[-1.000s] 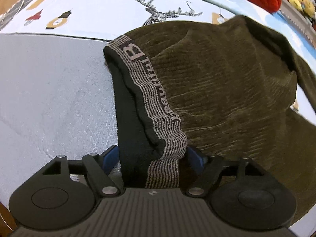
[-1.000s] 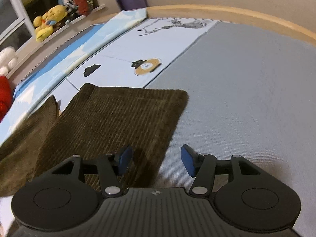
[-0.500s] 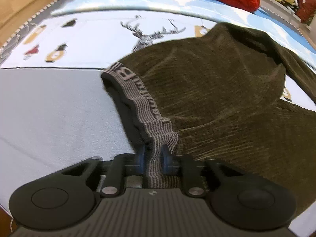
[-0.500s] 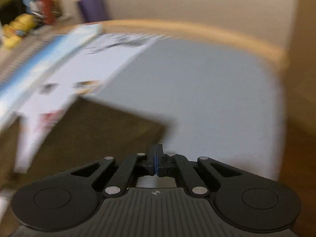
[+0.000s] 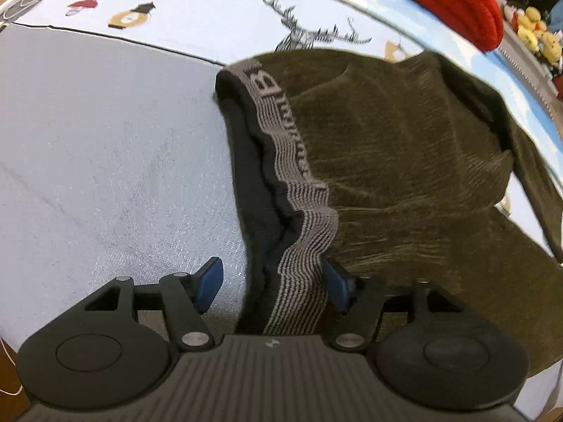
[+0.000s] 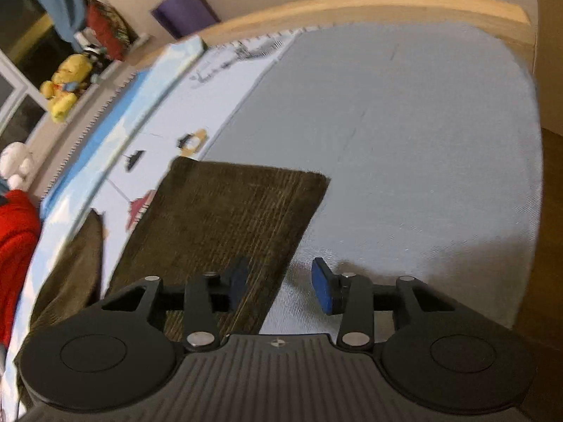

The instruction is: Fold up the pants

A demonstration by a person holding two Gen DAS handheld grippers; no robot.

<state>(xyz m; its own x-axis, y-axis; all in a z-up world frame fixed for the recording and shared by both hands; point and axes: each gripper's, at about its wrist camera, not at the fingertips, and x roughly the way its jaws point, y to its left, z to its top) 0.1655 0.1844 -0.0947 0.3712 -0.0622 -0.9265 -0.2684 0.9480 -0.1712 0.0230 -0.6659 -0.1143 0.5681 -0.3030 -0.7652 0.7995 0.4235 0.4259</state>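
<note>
- The left gripper (image 5: pixel 272 283) is spread wide, released; the pants (image 5: pixel 404 176) waistband (image 5: pixel 299 190) runs between its fingers, gripped by neither.
- The right gripper (image 6: pixel 279 285) is likewise spread, holding nothing; a pant leg (image 6: pixel 225 225) lies flat under its left finger on the grey bedsheet (image 6: pixel 404 158).

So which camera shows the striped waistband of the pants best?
The left wrist view: the grey striped waistband runs from between the open left gripper fingers, lettering visible. The right wrist view shows only a corduroy pant leg, no waistband.
</note>
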